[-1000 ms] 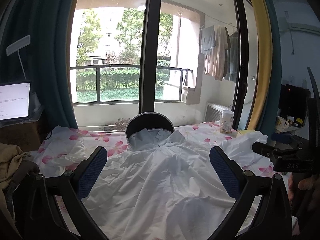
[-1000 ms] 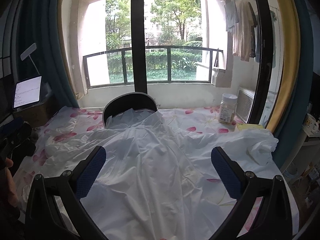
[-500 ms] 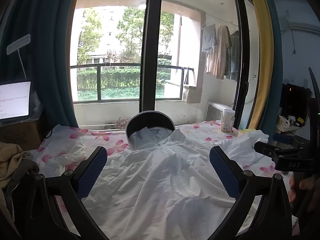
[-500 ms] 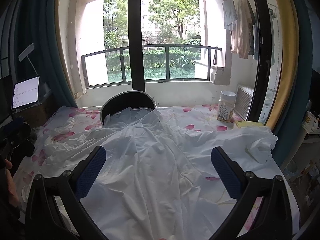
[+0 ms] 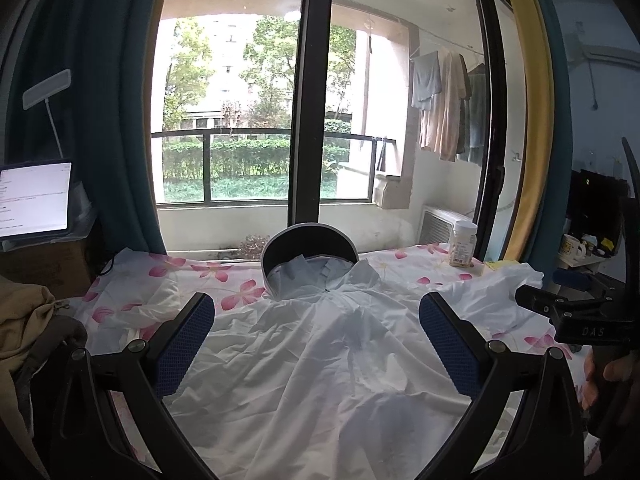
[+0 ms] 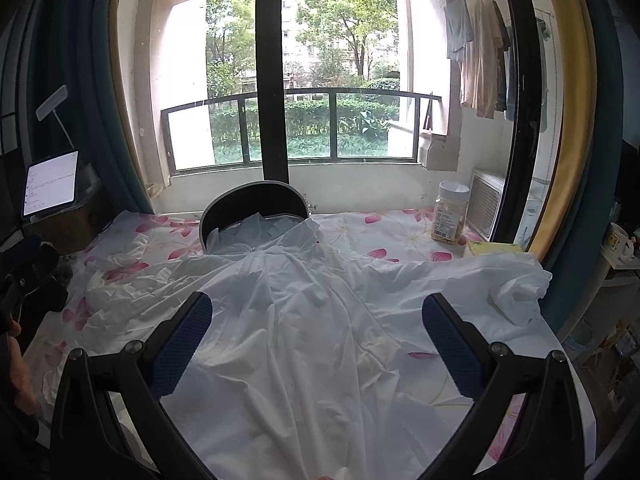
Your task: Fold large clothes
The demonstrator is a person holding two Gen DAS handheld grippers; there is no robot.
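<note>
- The white shirt (image 6: 304,320) lies spread face-up over the counter, which is covered by a cloth with pink flowers (image 6: 152,268); its collar rests against the back of a dark chair (image 6: 256,204) at the far edge, under the window.
- One sleeve trails to the right and ends in a crumpled cuff (image 6: 520,292) at the counter's right edge; the other bunches up at the left (image 5: 132,312).
- Over the past second the shirt has not shifted: its creases and sleeves lie the same. Both views have only tipped up a little, so the shirt sits slightly lower in the picture.
- The left gripper (image 5: 316,344) hangs above the shirt's middle with its jaws spread wide, holding nothing.
- The right gripper (image 6: 316,344) does the same, jaws spread and empty, above the lower body of the shirt.
- My judgement: folding has not started; the small drift reads as lining up, not working.
- A sensible first grasp would be a sleeve or a side hem, to bring it across the body.
- A jar (image 6: 450,216) and a yellow pad (image 6: 494,249) stand near the right sleeve, but are not touching it.
</note>
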